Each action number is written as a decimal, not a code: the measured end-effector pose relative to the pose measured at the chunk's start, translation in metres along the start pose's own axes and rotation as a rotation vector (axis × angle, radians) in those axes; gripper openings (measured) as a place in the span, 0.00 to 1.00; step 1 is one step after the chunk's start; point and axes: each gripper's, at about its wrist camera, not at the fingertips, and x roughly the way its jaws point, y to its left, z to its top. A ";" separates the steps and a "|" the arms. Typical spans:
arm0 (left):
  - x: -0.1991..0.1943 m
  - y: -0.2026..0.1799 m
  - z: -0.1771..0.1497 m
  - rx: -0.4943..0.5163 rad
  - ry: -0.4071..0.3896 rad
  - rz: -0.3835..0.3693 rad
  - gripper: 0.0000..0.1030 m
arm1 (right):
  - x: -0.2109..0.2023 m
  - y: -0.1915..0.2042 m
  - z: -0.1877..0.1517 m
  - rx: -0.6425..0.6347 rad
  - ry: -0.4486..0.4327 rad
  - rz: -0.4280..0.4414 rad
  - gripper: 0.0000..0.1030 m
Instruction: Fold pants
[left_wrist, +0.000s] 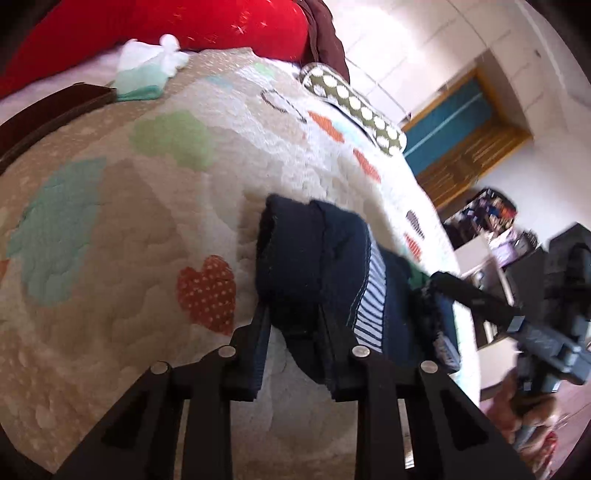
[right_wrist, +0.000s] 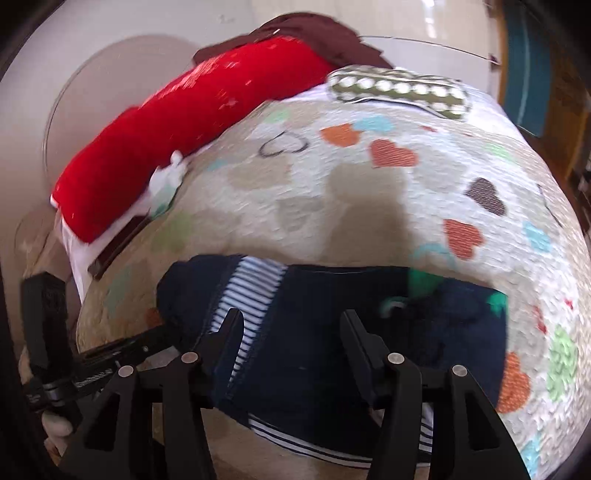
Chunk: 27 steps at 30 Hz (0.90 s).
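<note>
We see a bed under a quilted beige heart-patterned bedspread (right_wrist: 332, 206), on it our folded navy pants with striped lining (right_wrist: 332, 332), a long red bolster pillow (right_wrist: 177, 129), a green polka-dot cushion (right_wrist: 402, 90), a white-and-mint folded cloth (left_wrist: 144, 72)

navy pants (right_wrist: 332, 332) with striped lining, cream quilt (right_wrist: 332, 192) with colourful hearts, red pillow (right_wrist: 177, 125), green polka-dot cushion (right_wrist: 399, 90)

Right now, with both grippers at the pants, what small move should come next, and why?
Probably ease the left gripper back off the pants. They already lie bunched in a thick navy bundle on the quilt, and the left fingers straddle its end; the right gripper hangs open over the middle.
</note>
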 end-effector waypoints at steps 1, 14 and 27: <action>-0.005 0.004 -0.001 -0.023 -0.010 -0.002 0.26 | 0.008 0.011 0.004 -0.025 0.022 -0.011 0.57; -0.007 0.023 -0.008 -0.167 0.033 -0.125 0.48 | 0.114 0.106 0.052 -0.203 0.379 0.048 0.76; 0.008 0.007 -0.006 -0.137 0.019 -0.130 0.57 | 0.166 0.138 0.048 -0.375 0.502 -0.123 0.48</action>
